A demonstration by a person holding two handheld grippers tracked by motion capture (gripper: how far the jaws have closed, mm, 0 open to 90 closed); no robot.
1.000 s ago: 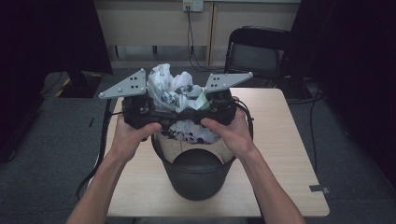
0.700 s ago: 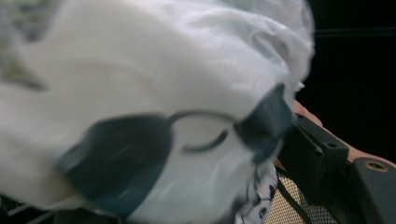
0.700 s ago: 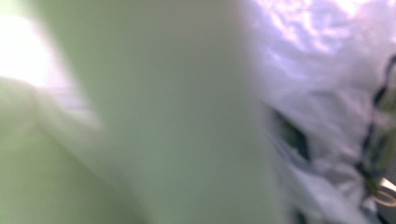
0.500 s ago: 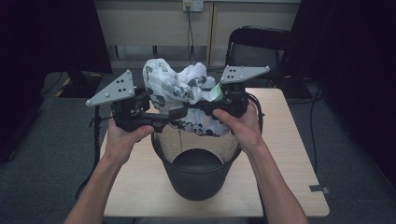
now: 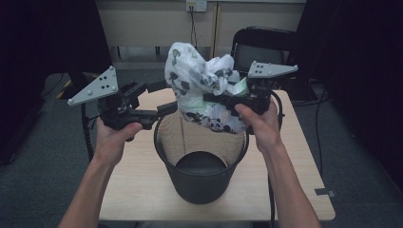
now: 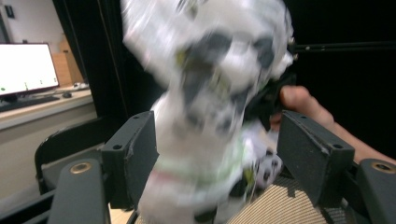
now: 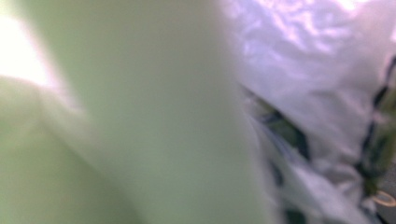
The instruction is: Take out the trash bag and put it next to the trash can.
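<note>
We see a crumpled white plastic bag (image 5: 204,90) printed with small black-and-white pandas and touches of green, lifted above the mouth of a black mesh bin (image 5: 199,166) that stands on the counter (image 5: 138,185). The right gripper (image 5: 223,100) reaches into the bag's side at about mid-height and seems to carry it, though its jaws are buried in the folds and its own view is pressed against blurred plastic, so we cannot tell whether they are clamped. The left gripper (image 5: 166,97) sits just beside the bag with its jaws spread; in the left gripper view (image 6: 219,158) the bag (image 6: 210,93) hangs between the two black jaws without being pinched. We judge the bag to be very light, thin and limp, probably slippery, and prone to slide through a loose pinch or tear if tugged against the bin rim. A bunched fold or the gathered neck would give the surest hold, better than a single smooth layer. No brand, label or readable writing can be made out on the bag or bin; the panda print is the only marking.
</note>
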